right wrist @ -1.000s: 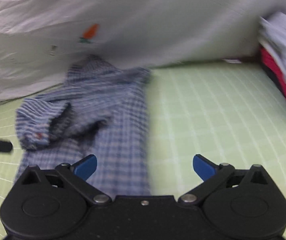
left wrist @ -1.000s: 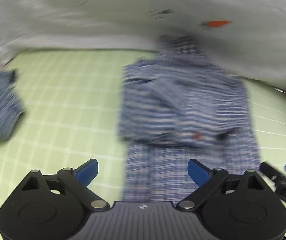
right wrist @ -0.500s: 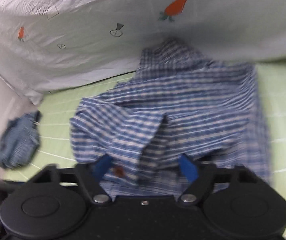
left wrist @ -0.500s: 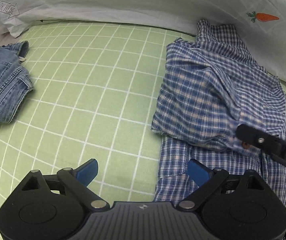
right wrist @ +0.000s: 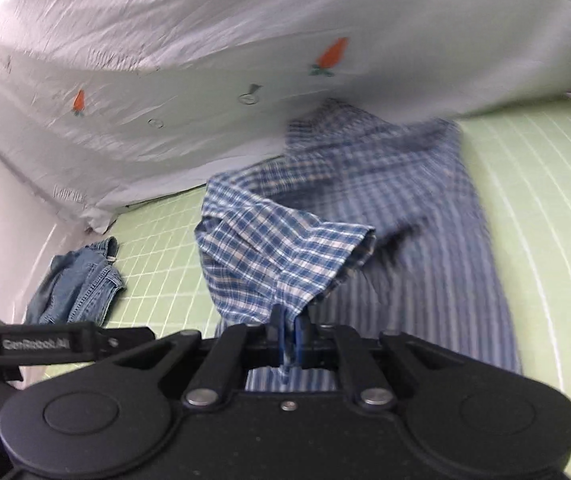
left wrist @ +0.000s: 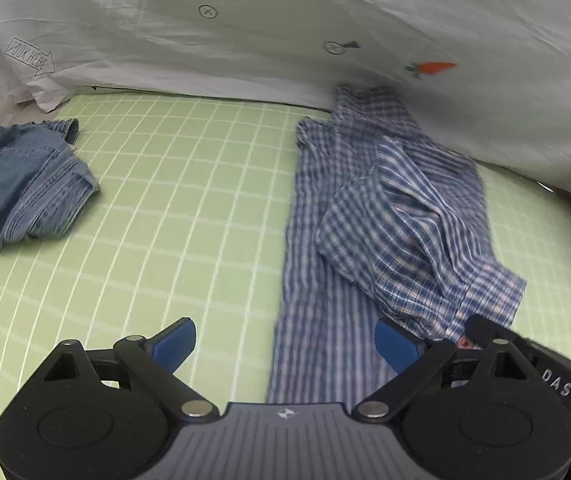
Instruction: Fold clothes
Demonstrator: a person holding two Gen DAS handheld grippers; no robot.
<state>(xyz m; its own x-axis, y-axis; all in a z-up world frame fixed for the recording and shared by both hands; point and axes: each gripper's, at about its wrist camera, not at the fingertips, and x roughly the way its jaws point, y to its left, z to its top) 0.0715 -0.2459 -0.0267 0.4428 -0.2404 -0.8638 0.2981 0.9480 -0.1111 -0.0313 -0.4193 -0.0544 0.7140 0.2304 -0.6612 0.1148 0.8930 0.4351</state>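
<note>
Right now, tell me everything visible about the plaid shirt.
The plaid shirt is thin blue-and-white checked cloth, lying lengthwise on the green grid mat, its far end against the white sheet. One sleeve is lifted and folded over the body, its cuff pinched in the right claw, whose jaws have just been closing. The left claw hangs open above it.

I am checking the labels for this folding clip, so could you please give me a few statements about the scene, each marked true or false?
1. The right gripper is shut on the plaid shirt. True.
2. The left gripper holds the shirt. False: its jaws stand open and hold nothing.
3. Denim jeans lie apart from the shirt. True.
4. The mat is plain red. False: green with a white grid.
</note>
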